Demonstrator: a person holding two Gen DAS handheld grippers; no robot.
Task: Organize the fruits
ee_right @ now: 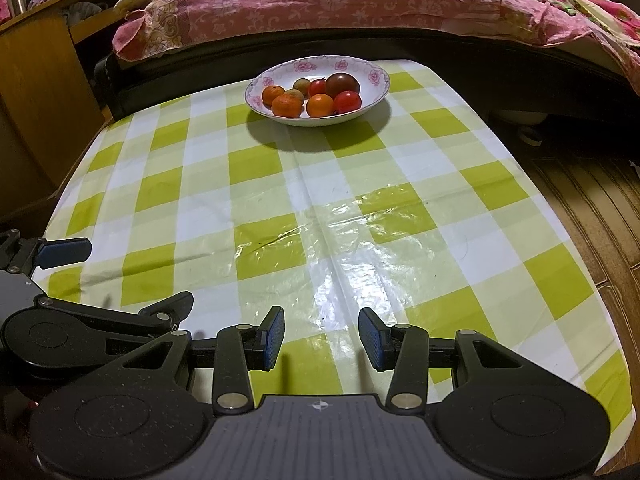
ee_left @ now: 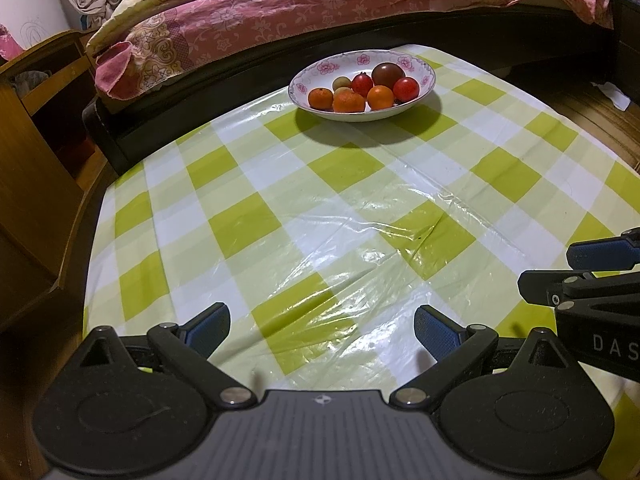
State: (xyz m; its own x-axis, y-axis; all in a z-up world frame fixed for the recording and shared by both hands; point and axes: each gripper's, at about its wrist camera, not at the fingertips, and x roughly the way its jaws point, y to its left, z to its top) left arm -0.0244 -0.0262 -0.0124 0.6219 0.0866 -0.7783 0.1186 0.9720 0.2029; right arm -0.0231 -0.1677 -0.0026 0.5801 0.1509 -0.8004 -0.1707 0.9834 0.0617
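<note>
A white bowl with a pink flower rim (ee_left: 416, 62) (ee_right: 376, 72) stands at the far end of the table. It holds several fruits: oranges (ee_left: 349, 102) (ee_right: 286, 105), red tomatoes (ee_left: 406, 89) (ee_right: 347, 101), a dark tomato (ee_left: 388, 74) (ee_right: 342, 83) and a small green fruit (ee_left: 343, 81) (ee_right: 301, 85). My left gripper (ee_left: 322, 326) is open and empty over the near table; it also shows in the right wrist view (ee_right: 132, 276). My right gripper (ee_right: 322, 336) is open and empty, beside the left one; it also shows in the left wrist view (ee_left: 556, 268).
The table carries a green and white checked plastic cloth (ee_left: 320, 208) (ee_right: 320, 208). A bed with a pink quilt (ee_left: 280, 20) (ee_right: 320, 8) lies right behind the table. A wooden cabinet (ee_left: 36, 120) stands to the left. Wooden floor (ee_right: 592, 208) shows on the right.
</note>
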